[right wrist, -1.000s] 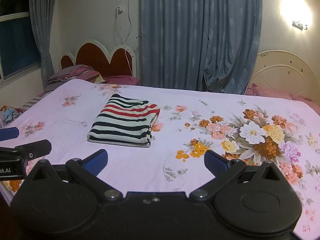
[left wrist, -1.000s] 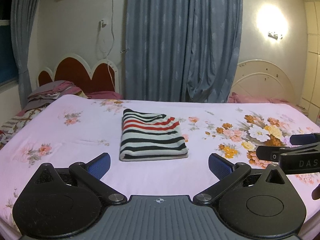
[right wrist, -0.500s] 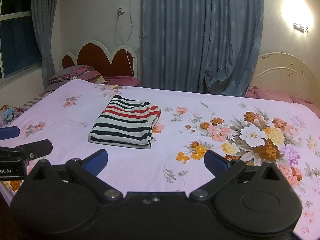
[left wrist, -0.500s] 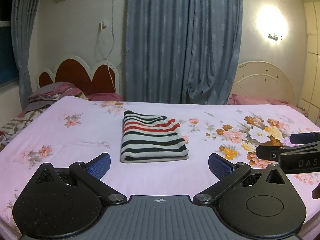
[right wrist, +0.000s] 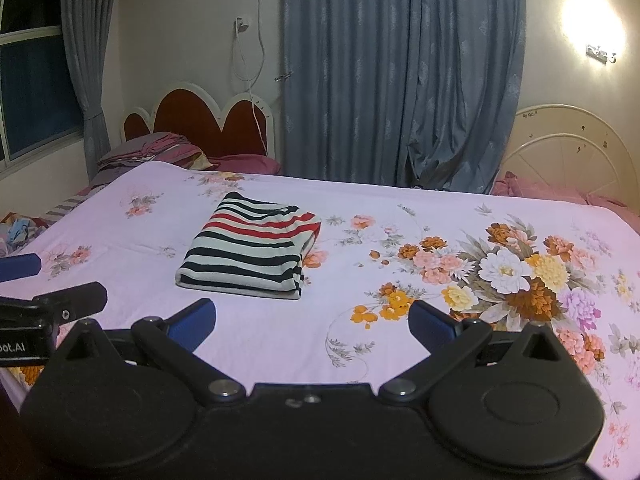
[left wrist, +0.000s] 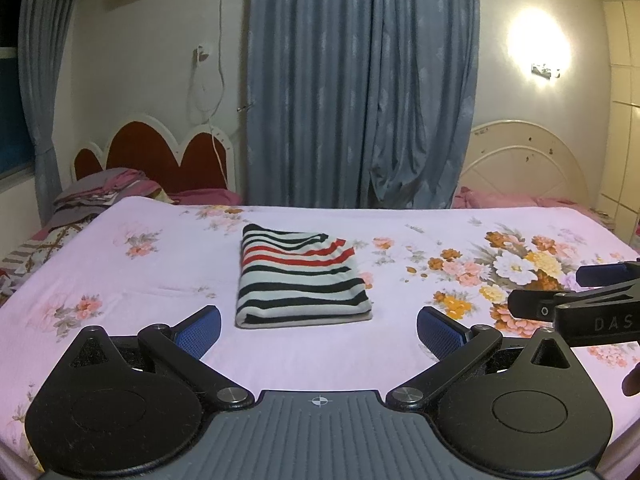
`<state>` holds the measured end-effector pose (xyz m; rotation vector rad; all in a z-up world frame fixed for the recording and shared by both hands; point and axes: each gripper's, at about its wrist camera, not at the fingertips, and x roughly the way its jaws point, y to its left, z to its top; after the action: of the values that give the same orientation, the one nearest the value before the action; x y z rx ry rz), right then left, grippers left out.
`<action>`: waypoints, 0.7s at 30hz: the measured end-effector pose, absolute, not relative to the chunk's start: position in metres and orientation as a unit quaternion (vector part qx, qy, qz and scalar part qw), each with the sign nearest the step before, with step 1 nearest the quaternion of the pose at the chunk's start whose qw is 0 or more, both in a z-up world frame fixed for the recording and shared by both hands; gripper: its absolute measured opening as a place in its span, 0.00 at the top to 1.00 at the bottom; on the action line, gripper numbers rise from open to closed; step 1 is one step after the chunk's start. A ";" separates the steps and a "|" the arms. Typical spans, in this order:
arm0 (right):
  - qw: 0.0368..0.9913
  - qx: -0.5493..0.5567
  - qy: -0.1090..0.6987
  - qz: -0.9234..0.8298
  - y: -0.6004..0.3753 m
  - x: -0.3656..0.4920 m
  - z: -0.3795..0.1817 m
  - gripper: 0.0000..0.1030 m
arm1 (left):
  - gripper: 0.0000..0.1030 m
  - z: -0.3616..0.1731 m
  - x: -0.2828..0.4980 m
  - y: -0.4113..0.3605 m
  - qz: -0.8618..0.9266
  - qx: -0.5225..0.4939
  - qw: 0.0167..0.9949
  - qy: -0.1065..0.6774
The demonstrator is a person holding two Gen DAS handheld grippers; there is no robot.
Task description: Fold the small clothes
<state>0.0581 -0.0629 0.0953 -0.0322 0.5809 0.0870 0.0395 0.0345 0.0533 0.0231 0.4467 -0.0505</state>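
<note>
Both my wrist cameras look low across the bed (left wrist: 120, 280) from its near edge toward the curtains (right wrist: 400, 80); both share the folded striped garment (left wrist: 298, 280).

Beyond the gripper, a bed with a pink floral sheet (left wrist: 160, 264) fills the room. Blue-grey curtains (left wrist: 360, 80) hang behind it, between a red scalloped headboard (left wrist: 160, 156) and a glowing wall lamp (left wrist: 538, 46).

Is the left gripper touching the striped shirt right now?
Apart. In the left wrist view, a strip of bare bedsheet shows between the open left gripper and the folded striped shirt.
</note>
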 end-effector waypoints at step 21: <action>0.957 -0.015 0.287 0.045 -0.063 0.057 0.092 0.01 | 0.00 0.055 0.038 0.032 -0.019 0.009 0.977 0.213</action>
<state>0.0574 -0.0634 0.0923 -0.0300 0.5824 0.0909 0.0381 0.0318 0.0549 0.0186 0.4295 -0.0381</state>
